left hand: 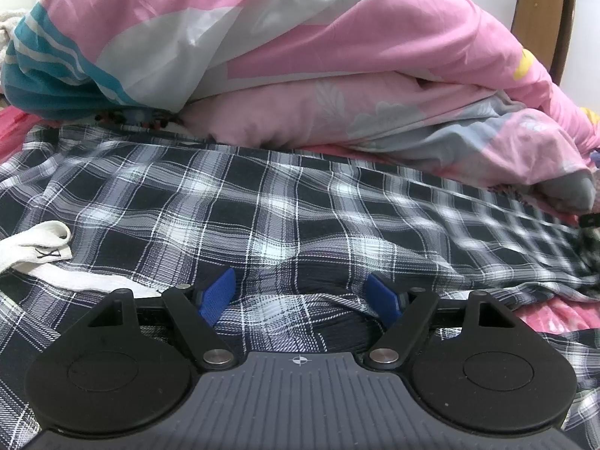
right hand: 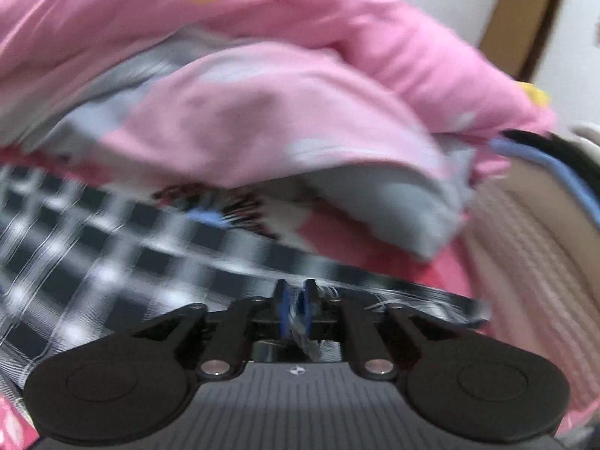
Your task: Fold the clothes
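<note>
On the bed (left hand: 22,127), the plaid garment (left hand: 262,202) stretches left to right.

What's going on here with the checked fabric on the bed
A person with a gripper in each hand is folding a dark checked garment spread on a bed, in front of a heaped pink quilt. The left gripper sits wide over a bunched fold of the cloth. The right gripper has its jaws nearly together, pinching an edge of the fabric; its view is motion-blurred.
</note>
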The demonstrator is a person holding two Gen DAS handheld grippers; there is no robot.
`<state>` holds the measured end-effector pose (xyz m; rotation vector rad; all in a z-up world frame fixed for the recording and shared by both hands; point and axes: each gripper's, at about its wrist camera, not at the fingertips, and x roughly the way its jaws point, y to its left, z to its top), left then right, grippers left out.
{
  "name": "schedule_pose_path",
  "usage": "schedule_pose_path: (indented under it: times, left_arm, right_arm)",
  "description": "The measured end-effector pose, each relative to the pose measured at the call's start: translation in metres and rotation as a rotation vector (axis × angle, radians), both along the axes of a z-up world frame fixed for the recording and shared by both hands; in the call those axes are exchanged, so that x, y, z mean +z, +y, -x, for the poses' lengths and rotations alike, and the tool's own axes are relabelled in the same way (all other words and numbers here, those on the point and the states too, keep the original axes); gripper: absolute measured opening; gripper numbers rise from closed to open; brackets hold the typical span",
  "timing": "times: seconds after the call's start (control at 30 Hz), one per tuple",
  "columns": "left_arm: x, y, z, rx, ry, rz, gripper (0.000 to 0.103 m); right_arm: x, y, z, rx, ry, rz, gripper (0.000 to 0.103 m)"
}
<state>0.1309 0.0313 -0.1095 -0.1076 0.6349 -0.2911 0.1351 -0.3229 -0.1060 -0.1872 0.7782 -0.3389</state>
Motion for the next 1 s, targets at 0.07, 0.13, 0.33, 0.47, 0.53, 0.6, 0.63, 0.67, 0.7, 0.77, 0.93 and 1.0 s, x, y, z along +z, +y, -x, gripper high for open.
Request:
schedule_pose_path:
  times: [0.07, 0.13, 0.33, 0.47, 0.53, 0.6, 0.63, 0.67, 0.7, 0.77, 0.93, 1.0]
  left_arm:
    - [0.0, 0.0, 0.0, -0.001, 0.0, 0.001, 0.079]
    - [0.0, 0.0, 0.0, -0.001, 0.0, -0.002, 0.079]
    - [0.0, -0.001, 0.0, -0.001, -0.001, -0.003, 0.079]
    - [0.0, -0.001, 0.001, -0.001, -0.001, -0.001, 0.079]
    - [-0.001, -0.001, 0.001, 0.0, -0.002, 0.004, 0.079]
    - [-0.001, -0.001, 0.001, -0.001, -0.001, 0.007, 0.079]
    - [-0.002, -0.001, 0.001, -0.001, -0.001, 0.008, 0.079]
    - [-0.002, -0.001, 0.001, -0.001, -0.001, 0.007, 0.079]
    - [-0.002, 0.0, 0.001, -0.001, -0.001, 0.007, 0.079]
    - [-0.002, 0.0, 0.0, -0.002, -0.001, 0.007, 0.08]
    - [-0.002, 0.0, 0.0, -0.001, -0.001, 0.009, 0.08]
    - [-0.003, 0.0, 0.0, -0.001, -0.001, 0.01, 0.08]
  right_arm:
    - [0.006, -0.003, 0.01, -0.004, -0.056, -0.036, 0.042]
    - [0.019, -0.022, 0.027, -0.053, -0.145, -0.157, 0.043]
    - [0.029, -0.127, 0.095, -0.424, -0.344, -0.778, 0.051]
    - [-0.011, -0.159, 0.12, -0.557, -0.36, -1.141, 0.05]
    - [-0.022, -0.158, 0.119, -0.564, -0.353, -1.144, 0.049]
    - [-0.028, -0.155, 0.111, -0.552, -0.341, -1.146, 0.048]
    - [-0.03, -0.154, 0.106, -0.547, -0.334, -1.149, 0.047]
    - [-0.032, -0.152, 0.101, -0.545, -0.327, -1.142, 0.044]
    - [-0.034, -0.151, 0.096, -0.545, -0.321, -1.132, 0.042]
    - [-0.037, -0.15, 0.09, -0.541, -0.316, -1.12, 0.035]
    - [-0.042, -0.149, 0.088, -0.534, -0.312, -1.085, 0.02]
    - [-0.042, -0.149, 0.087, -0.536, -0.31, -1.068, 0.019]
